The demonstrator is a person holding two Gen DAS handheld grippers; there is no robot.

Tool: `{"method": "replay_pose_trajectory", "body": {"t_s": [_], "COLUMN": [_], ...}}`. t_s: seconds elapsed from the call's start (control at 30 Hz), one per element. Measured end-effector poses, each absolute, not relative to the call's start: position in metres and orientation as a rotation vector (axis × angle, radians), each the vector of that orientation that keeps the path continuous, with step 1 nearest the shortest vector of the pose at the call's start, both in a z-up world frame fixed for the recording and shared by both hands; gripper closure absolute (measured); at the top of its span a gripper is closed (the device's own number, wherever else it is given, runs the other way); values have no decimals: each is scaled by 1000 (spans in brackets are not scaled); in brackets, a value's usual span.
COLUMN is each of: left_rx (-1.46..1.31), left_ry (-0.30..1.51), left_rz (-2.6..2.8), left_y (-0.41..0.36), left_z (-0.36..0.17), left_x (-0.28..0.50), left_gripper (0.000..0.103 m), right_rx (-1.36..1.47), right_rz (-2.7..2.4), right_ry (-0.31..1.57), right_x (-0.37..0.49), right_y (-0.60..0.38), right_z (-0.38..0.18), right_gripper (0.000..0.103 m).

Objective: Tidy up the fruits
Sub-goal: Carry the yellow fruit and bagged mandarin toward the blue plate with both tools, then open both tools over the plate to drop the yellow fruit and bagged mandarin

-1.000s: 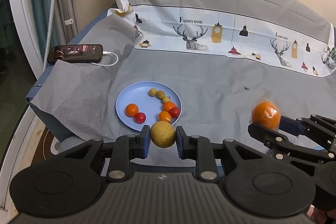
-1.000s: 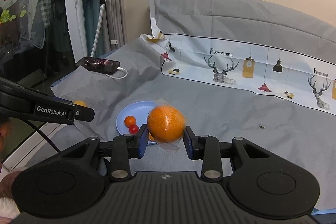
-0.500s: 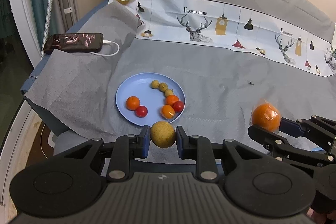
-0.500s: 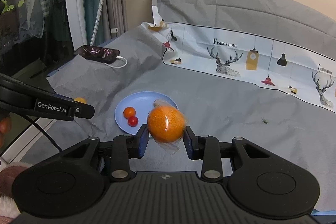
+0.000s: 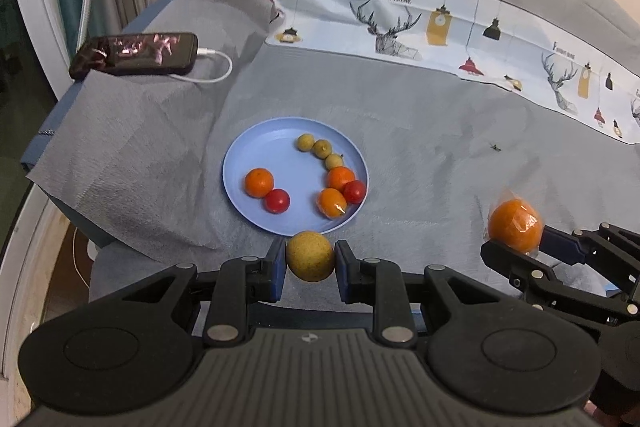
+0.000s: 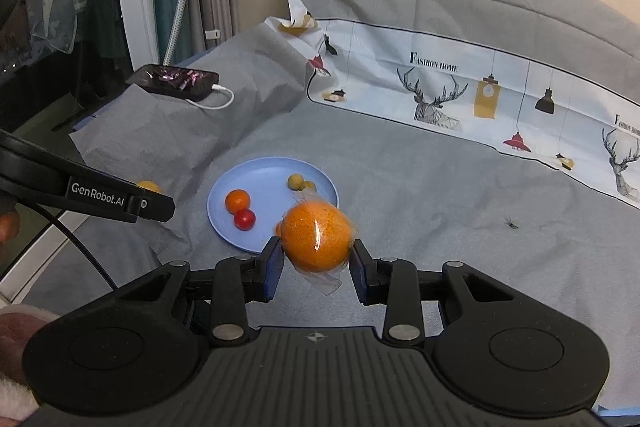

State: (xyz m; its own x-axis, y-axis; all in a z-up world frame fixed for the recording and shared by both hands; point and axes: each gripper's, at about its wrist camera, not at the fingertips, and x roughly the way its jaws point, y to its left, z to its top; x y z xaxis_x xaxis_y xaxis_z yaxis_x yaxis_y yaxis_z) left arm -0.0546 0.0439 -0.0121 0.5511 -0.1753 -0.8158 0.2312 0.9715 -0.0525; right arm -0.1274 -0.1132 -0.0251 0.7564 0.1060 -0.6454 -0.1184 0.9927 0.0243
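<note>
A blue plate [image 5: 260, 147] [image 6: 264, 175] lies on the grey cloth and holds small oranges, red cherry tomatoes and yellow-green round fruits. My left gripper [image 5: 310, 263] is shut on a yellow-brown round fruit [image 5: 310, 255], just short of the plate's near rim. My right gripper [image 6: 316, 259] is shut on an orange in clear wrap [image 6: 316, 237] [image 5: 515, 225], held above the cloth to the right of the plate. In the right wrist view the orange hides part of the plate's near right side. The left gripper's arm [image 6: 100, 195] reaches in from the left there.
A black phone [image 5: 136, 53] [image 6: 174, 83] with a white cable lies at the cloth's far left corner. A printed sheet with deer and lamps [image 5: 440, 27] runs along the back. The bed edge drops off at the left [image 5: 60, 195]. A small dark speck [image 5: 495, 147] lies right of the plate.
Both grippers have moved forward and down toward the plate, each still holding its fruit. The plate now looks larger and nearer in both views.
</note>
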Motion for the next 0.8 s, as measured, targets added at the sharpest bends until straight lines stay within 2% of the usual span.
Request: {"method": "replay_pose_trajectory", "body": {"t_s": [0.8], "left_rx": [114], "left_ry": [1072], "left_rz": [-192], "left_y": [38], "left_z": [-61], "left_x": [66], "left_gripper": [75], "right_rx": [44], "right_rz": [186], "right_ry": [871], "right_x": [-2], "right_y": [-102], "right_z": [-82], "right_gripper": [66]}}
